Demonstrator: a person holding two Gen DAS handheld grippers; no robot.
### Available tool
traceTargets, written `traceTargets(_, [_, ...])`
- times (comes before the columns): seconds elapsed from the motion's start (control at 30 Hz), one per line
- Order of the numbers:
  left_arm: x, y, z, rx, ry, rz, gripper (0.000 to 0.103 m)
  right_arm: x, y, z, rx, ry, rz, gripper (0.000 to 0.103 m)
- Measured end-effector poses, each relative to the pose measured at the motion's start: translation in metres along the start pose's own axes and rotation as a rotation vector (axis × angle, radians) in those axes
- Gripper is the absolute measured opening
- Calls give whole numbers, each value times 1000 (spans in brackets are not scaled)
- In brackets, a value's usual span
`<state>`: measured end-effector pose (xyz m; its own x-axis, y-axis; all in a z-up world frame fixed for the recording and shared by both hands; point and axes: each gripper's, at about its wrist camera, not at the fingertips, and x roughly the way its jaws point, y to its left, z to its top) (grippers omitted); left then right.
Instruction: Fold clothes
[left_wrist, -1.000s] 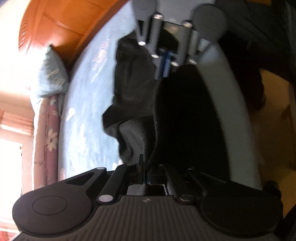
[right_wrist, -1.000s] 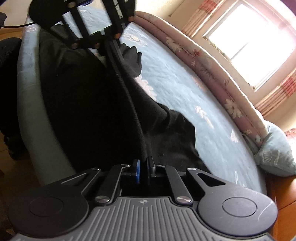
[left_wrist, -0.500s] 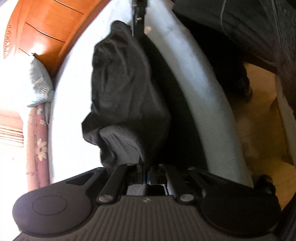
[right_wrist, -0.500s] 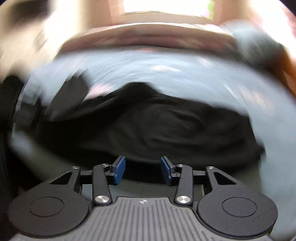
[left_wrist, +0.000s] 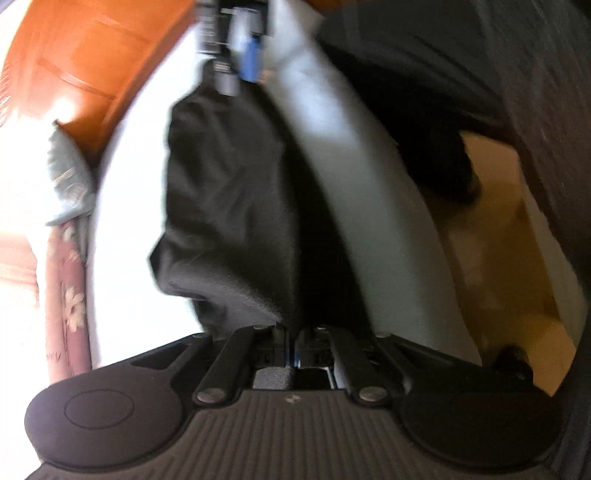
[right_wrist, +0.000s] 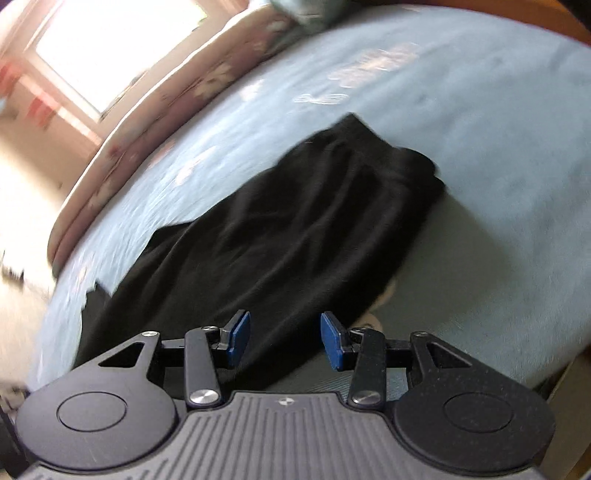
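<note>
Black garment (right_wrist: 295, 221) lay stretched along the near edge of the bed (right_wrist: 480, 166), on a pale blue sheet printed with white flowers. Cloth loosely gathered, creases running lengthwise; far end bunched into a raised corner. In the left wrist view the same garment (left_wrist: 229, 206) ran from the camera toward the far end of the bed, one end drawn up to the lens.

Left gripper (left_wrist: 290, 341): jaws pressed together, pinching the garment's near edge; dark cloth rose straight out from between them.

Right gripper (right_wrist: 284, 341): jaws stood partly apart, blue pads bare, nothing between them. It hung over the garment's near part, cloth visible through the gap below. Whether the pads touched the fabric could not be told. From the left wrist view the right gripper (left_wrist: 240, 55) showed blurred at the garment's far end, a blue pad visible.

Beyond the garment: a pink floral border (right_wrist: 177, 92) ran along the far side of the bed, a grey-green pillow (left_wrist: 68, 184) at its head against an orange wooden headboard (left_wrist: 92, 55). Bright window (right_wrist: 103, 48) behind the border. Yellowish floor (left_wrist: 498, 258) beside the bed; the person's dark clothing (left_wrist: 535, 92) filled the upper right of the left wrist view. Both views motion-blurred.
</note>
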<state>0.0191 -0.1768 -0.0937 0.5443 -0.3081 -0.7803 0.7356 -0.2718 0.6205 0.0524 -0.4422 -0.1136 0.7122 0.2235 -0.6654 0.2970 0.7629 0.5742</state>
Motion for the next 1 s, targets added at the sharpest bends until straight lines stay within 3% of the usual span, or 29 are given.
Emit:
traceTargets(0.17, [17, -11, 3, 57, 15, -46, 1, -8, -15, 6, 86, -57, -4, 48])
traceTargets(0.47, [13, -3, -4, -12, -6, -73, 4, 1, -26, 16, 117, -77, -50, 47])
traceTargets(0.5, [14, -4, -4, -8, -3, -75, 5, 3, -27, 16, 116, -80, -54, 43])
traceTargets(0.53, [14, -6, -5, 2, 2, -75, 5, 6, -28, 16, 115, -84, -57, 22])
traceTargets(0.57, [14, -9, -6, 11, 7, -75, 5, 8, -29, 16, 110, -88, -62, 7])
traceTargets(0.6, [15, -11, -6, 21, 13, -76, 5, 7, -27, 15, 82, -102, -74, 3])
traceTargets(0.7, [21, -17, -5, 37, 26, -97, 5, 0, -25, 15, 31, -121, -85, 3])
traceTargets(0.83, [31, -22, -4, 54, 39, -106, 2, 5, -26, 14, -21, -108, -164, 3])
traceTargets(0.93, [30, -17, -5, 25, 51, -117, 6, 6, -30, 11, -25, -104, -194, 4])
traceTargets(1.0, [27, -14, -9, 2, 54, -118, 10, 2, -31, 11, -29, -108, -213, 11])
